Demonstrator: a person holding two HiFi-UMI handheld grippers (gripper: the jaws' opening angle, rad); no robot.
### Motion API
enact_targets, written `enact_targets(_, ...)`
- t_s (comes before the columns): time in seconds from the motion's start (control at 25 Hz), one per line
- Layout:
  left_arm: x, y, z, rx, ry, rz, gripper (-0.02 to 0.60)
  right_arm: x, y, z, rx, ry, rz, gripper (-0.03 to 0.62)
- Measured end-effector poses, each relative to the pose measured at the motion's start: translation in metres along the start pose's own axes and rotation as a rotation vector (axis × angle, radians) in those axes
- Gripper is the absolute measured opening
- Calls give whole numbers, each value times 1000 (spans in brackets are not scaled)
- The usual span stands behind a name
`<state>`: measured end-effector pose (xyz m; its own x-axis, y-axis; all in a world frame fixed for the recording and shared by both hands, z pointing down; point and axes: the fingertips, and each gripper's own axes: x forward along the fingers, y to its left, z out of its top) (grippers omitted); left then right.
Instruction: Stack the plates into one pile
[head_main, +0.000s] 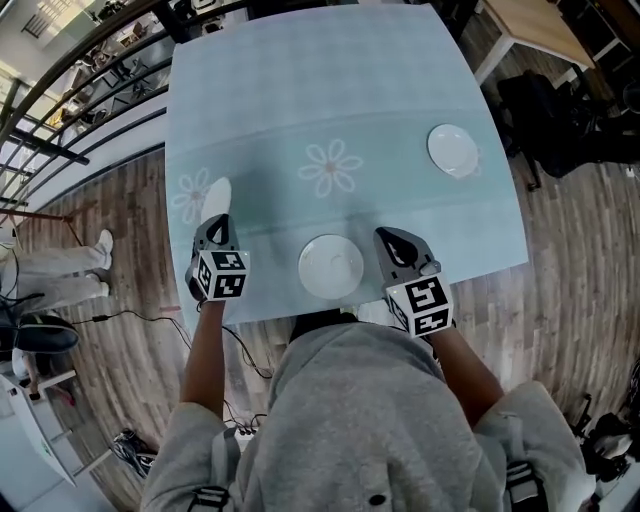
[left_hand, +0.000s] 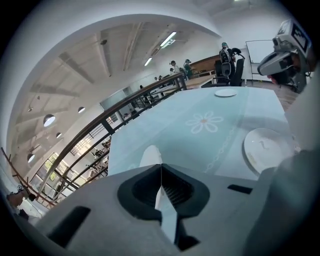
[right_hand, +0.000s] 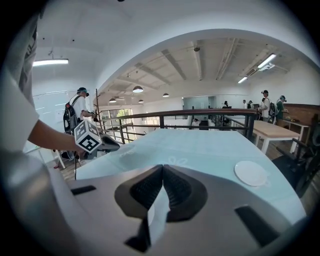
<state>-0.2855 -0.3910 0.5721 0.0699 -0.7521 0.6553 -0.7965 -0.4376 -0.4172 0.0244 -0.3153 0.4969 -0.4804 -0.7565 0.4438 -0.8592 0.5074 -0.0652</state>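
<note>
Left gripper (head_main: 214, 228) is clamped on the rim of the held plate (head_main: 217, 196), tipped up on edge at the head view's left. The near plate (head_main: 330, 266) lies flat at lower centre between both tools. The far plate (head_main: 453, 150) sits upper right on the table (head_main: 300, 90). Right gripper (head_main: 388, 240) is clenched and empty, just beside the near plate.

Floor: wood planks (head_main: 570, 290) are surrounding the tabletop (head_main: 300, 90).
Railing: dark bars (head_main: 70, 105) are running past its left edge.
Ceiling: strip lights (left_hand: 168, 39) are glowing.
Furniture: a wooden table (head_main: 530, 25) is standing beyond the far right corner.
</note>
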Motion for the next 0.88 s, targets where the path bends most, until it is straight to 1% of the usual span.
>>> enact_targets(0.24,-35,-50,21,-13,-60,-36,21,-37,-14,-6,10,-42,-34,26)
enact_targets(0.4,-56,-101,31,-7,-94,-99,21,-57,-15,-17,19,-50,-43,26)
enact_targets(0.6,-82,-168,51,41,-141,-204,21,-72,-9,-24,13,-61,-37,26)
enact_targets(0.72,-91,-200,52,65,-153,-273,21,-79,-2,-30,11,-66,-43,26)
enact_targets(0.88,-103,-233,51,129,-156,-344,21,-88,4,-33,16,-72,-56,26)
